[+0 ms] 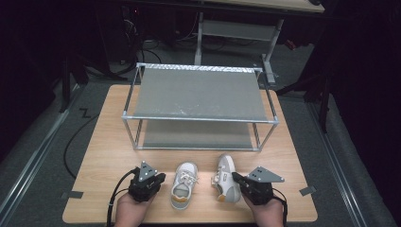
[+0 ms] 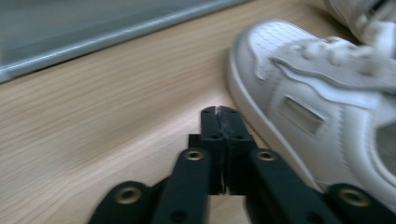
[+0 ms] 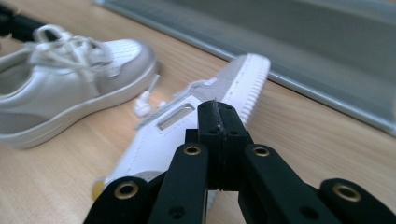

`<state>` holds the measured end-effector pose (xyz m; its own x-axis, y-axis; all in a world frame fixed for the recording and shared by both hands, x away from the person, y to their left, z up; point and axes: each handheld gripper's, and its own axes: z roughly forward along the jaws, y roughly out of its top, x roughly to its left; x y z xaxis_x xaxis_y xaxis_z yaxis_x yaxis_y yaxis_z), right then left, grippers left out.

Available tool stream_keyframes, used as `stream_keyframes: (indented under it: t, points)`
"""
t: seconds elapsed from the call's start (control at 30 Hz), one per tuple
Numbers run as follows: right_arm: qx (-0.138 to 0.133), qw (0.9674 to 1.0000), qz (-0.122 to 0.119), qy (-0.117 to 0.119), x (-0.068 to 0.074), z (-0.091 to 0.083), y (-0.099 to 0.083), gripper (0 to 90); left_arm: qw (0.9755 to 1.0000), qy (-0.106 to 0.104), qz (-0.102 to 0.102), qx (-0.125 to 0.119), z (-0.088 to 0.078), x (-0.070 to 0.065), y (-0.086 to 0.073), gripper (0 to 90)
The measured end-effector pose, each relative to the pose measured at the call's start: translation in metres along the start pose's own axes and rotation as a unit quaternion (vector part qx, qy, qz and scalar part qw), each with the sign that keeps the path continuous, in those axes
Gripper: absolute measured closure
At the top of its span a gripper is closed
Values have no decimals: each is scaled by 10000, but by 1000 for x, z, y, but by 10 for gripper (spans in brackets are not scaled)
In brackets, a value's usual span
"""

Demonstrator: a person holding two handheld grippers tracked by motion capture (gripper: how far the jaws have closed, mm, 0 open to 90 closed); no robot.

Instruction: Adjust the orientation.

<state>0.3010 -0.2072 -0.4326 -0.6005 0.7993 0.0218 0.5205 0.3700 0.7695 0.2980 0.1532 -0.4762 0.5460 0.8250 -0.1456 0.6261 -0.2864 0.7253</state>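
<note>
Two white shoes sat near the surface's front edge: one upright [image 1: 183,185], one tipped on its side [image 1: 227,178]. One metal rack [image 1: 198,94], of two shelves, stood toward the back edge. Two claws: left [image 1: 160,178], right [image 1: 235,178].

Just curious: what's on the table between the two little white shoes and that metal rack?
Nothing: in the high view, only bare wooden table lies between the upright shoe, the tipped shoe and the rack.
</note>
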Motion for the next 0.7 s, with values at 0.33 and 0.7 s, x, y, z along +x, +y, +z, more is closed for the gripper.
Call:
stream_keyframes:
  t: [0.33,0.7]
  points:
    - [-71,9952,586,-777,-51,-21,-18,900,9998,39,178,92,4,-6,0,896]
    - [-36,9980,-617,-109,14,-1,0,900,9999,27,107,88,6,-6,-1,879]
